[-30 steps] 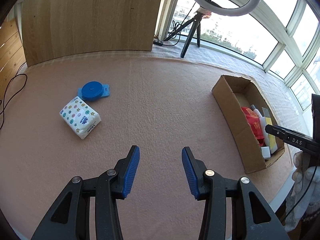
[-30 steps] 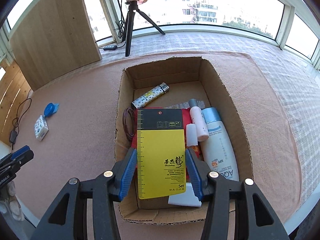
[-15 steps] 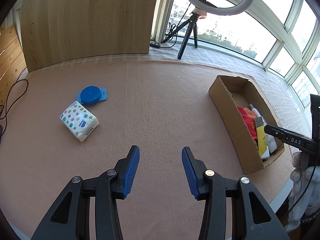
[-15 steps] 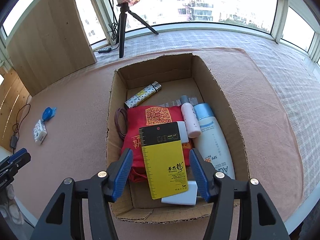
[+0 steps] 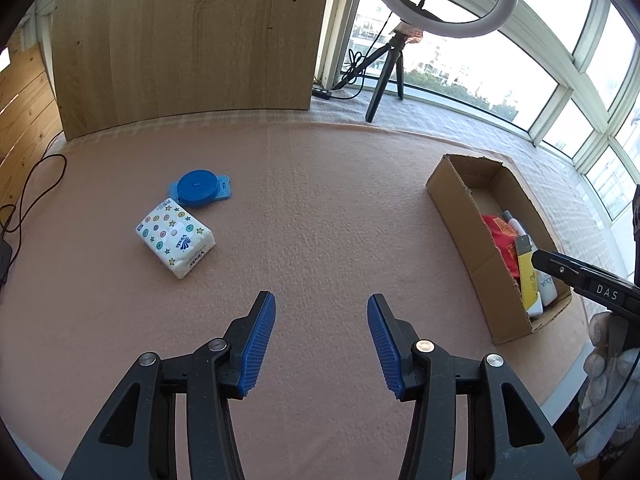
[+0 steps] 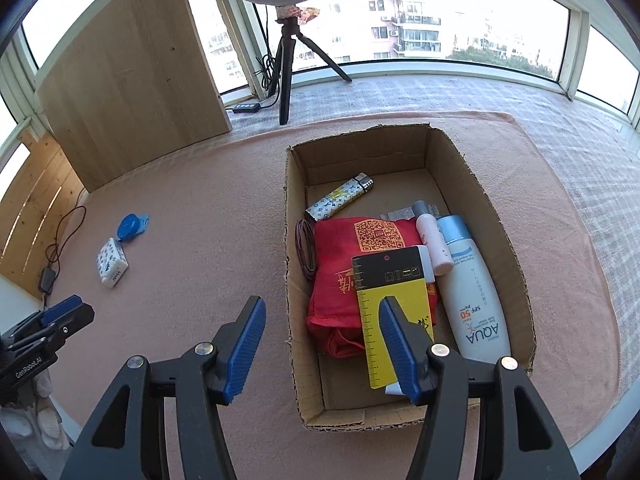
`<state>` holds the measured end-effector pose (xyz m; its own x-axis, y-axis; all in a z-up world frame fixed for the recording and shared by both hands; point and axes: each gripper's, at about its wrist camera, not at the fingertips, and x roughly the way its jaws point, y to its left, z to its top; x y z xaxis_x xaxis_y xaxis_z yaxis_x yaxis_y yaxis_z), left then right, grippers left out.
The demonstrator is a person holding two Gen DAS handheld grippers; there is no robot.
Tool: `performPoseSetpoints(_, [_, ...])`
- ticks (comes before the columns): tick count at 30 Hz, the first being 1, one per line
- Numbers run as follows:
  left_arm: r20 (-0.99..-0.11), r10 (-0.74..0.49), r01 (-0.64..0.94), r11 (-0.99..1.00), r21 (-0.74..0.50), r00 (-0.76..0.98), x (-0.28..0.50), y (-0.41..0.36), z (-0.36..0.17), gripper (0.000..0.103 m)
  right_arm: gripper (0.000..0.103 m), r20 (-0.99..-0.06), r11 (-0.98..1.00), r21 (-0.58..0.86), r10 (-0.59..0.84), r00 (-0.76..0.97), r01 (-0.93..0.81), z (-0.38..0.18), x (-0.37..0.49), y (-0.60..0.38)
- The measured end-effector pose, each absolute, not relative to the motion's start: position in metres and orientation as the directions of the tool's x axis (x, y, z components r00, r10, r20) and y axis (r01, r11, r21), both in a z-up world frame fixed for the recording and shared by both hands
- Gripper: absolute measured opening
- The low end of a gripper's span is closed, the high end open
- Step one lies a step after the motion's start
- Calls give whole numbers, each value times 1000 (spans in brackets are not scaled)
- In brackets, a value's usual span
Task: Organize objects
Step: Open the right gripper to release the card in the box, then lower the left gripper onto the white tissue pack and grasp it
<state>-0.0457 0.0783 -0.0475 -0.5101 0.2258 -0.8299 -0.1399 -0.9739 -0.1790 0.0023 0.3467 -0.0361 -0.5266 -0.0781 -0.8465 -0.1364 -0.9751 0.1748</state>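
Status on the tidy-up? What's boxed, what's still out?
Mostly done: the cardboard box holds a lighter, red bag, sunscreen bottle and yellow card. Both grippers are open, empty. Left: tissue pack and blue tape measure.

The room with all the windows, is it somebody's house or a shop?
Probably a home, a sunny window nook set up for filming. Curved windows look onto apartment blocks, a ring light stands on a tripod, and household bits fill a cardboard box.

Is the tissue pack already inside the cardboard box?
No, the tissue pack lies on the pink mat beside the blue tape measure, well apart from the cardboard box.
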Motion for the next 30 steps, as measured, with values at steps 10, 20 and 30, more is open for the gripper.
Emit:
performPoseSetpoints(10, [-843, 190, -73, -981, -178, -503, -37, 36, -59, 57, 55, -844, -977, 208, -156, -514, -45, -41, -5, 292])
performPoseSetpoints(20, [-858, 137, 98, -972, -212, -496, -60, -50, -66, 63, 55, -854, -974, 225, -194, -482, -6, -50, -10, 254])
performPoseSetpoints(30, [-854, 170, 159, -947, -280, -492, -129, -92, -75, 62, 55, -862, -973, 232, -202, -465, -7, -53, -14, 236])
